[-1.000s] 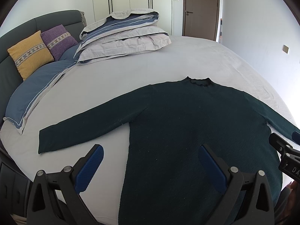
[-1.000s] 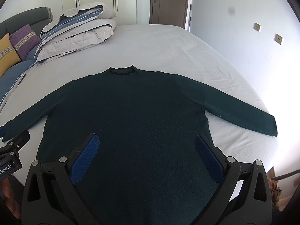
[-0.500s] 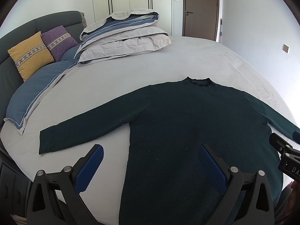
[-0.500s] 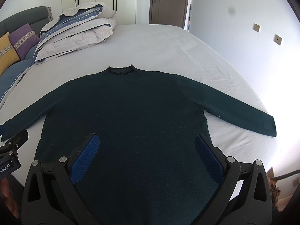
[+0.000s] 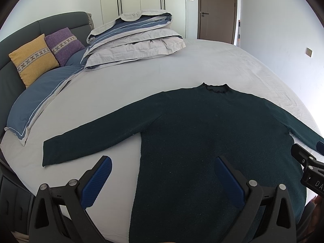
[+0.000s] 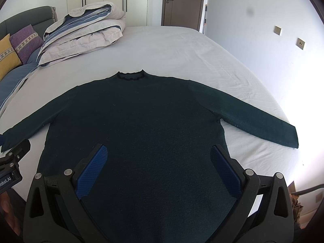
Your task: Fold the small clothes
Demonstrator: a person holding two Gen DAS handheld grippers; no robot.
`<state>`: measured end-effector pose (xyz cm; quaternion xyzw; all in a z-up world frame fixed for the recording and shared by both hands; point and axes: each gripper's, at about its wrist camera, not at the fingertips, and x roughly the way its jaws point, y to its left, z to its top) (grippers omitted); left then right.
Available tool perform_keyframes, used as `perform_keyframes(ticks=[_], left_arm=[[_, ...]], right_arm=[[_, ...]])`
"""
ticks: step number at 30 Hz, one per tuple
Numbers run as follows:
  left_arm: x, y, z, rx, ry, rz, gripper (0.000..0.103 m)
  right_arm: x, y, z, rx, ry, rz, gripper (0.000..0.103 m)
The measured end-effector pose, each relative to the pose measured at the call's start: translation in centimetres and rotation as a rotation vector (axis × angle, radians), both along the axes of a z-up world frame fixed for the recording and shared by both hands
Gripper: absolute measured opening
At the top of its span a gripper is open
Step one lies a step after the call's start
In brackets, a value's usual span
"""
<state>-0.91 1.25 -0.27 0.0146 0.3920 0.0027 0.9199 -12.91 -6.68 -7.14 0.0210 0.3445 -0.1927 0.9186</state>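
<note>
A dark green sweater (image 5: 202, 131) (image 6: 137, 121) lies flat on the bed, collar away from me and both sleeves spread out. My left gripper (image 5: 164, 174) hovers open above the sweater's left side edge, one finger over the sheet, the other over the body. My right gripper (image 6: 159, 162) is open above the sweater's lower body, nothing between its blue pads (image 6: 92, 170). Each gripper shows at the edge of the other's view. The left sleeve cuff (image 5: 52, 151) and right sleeve cuff (image 6: 287, 135) rest on the sheet.
The bed (image 5: 222, 64) has a pale sheet. A folded duvet (image 5: 133, 38) is stacked at the far left, with yellow (image 5: 32, 58) and purple (image 5: 64, 44) cushions against a grey headboard. A door (image 6: 182, 2) and a wall with switches (image 6: 299, 42) lie beyond.
Both views have shifted only slightly; the sweater lies as before and both grippers stay open above it.
</note>
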Motion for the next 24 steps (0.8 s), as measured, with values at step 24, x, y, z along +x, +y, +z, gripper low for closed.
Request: perform_keyframes(ticks=[24], left_arm=[[-0.9,-0.3,-0.5,0.003,-0.008,-0.036,0.103]], right_arm=[[-0.9,-3.5,-0.6,0.095,-0.038,-0.006,0.103]])
